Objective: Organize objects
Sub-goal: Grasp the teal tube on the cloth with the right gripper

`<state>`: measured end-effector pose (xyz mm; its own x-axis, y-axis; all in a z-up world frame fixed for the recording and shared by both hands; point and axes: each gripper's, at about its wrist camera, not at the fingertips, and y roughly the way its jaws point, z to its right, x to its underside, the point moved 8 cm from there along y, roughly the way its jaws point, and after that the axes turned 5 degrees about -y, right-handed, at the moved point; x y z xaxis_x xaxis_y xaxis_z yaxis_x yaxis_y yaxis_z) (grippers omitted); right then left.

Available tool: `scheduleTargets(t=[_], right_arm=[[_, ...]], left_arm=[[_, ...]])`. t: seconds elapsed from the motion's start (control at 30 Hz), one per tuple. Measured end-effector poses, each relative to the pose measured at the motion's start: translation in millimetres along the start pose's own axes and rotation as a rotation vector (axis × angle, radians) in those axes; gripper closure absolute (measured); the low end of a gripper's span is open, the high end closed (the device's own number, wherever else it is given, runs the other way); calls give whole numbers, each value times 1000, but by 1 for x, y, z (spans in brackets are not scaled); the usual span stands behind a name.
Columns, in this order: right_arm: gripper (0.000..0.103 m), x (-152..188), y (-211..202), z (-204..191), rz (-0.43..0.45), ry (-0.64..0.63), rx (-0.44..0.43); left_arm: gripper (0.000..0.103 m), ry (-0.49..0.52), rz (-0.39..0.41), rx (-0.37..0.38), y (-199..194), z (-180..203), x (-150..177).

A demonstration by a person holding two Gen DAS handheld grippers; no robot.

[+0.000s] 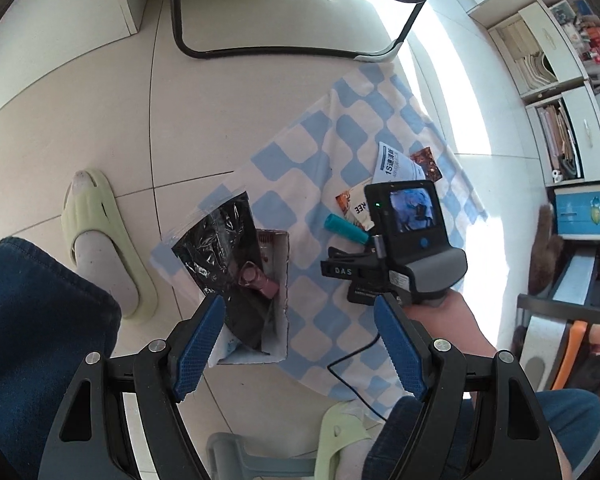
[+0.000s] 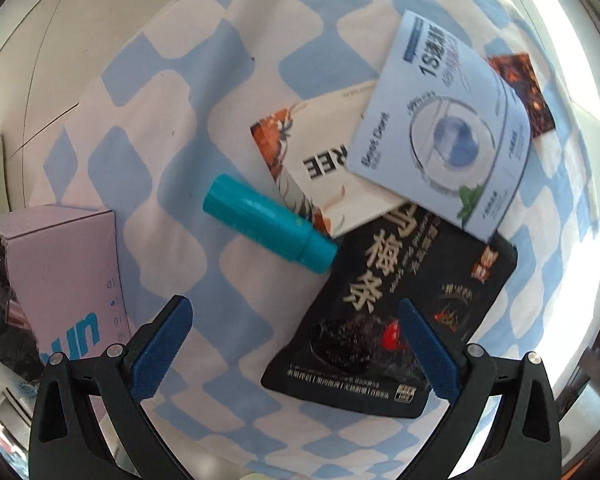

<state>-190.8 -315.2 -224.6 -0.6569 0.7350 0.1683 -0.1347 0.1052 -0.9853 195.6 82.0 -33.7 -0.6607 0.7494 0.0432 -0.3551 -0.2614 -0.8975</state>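
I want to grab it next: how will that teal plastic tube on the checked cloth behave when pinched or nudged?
The teal plastic tube is round and lies on its side, so a nudge would probably roll it. Its smooth, glossy wall may slip between pads. It looks rigid and small, likely light. The soft blue-and-white checked cloth might damp rolling.

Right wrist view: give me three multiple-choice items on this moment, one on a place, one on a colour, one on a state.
1. Where does the teal tube lie?
A. on the checked cloth
B. inside the cardboard box
C. on bare floor

2. What colour is the pouch nearest the right gripper?
A. black
B. yellow
C. green

3. How do the right gripper's jaws stand?
A. shut on the tube
B. open, holding nothing
C. shut on the pouch

Answers: 1 A, cloth shows under it; 2 A, dark packaging with pale characters; 3 B, wide gap between blue pads, cloth visible between.
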Motion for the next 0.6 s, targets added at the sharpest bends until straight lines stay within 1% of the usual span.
scheduleTargets(t=[0.03,0.07,0.1,0.17,0.2,0.3,0.37,0.43,0.47,0.5,0.53,0.6], right_arm=[[1,-4,3,-4,4,-53,31],[6,-7,6,-7,1,-103,57],[15,-9,12,-11,-18,-145,68],[23,-6,25,-15,-71,-190,75],[20,-6,26,-15,-69,-194,72],[19,-3,29,-11,-57,-180,21],[21,3,29,-9,-42,-184,9],[30,9,26,-9,-16,-201,11],[47,12,22,-10,2,-203,12],[75,15,19,-10,12,-195,4],[79,21,18,-11,7,-171,-21],[79,35,15,-14,8,-100,-108]], left_arm=[[27,-18,-7,18,-1,-1,-1],[27,-36,-13,39,-1,-3,-5],[27,-52,-16,57,-2,-3,-8],[27,-64,-7,74,-2,-4,-17],[27,-60,-2,72,-4,-4,-18],[27,-60,-7,74,0,-6,-19],[27,-72,-29,87,8,-7,-18],[27,-83,-48,87,14,-8,-18],[27,-87,-53,84,16,-9,-18],[27,-97,-57,89,17,-9,-18],[27,-118,-58,103,18,-9,-18],[27,-162,-61,136,19,-13,-19]])
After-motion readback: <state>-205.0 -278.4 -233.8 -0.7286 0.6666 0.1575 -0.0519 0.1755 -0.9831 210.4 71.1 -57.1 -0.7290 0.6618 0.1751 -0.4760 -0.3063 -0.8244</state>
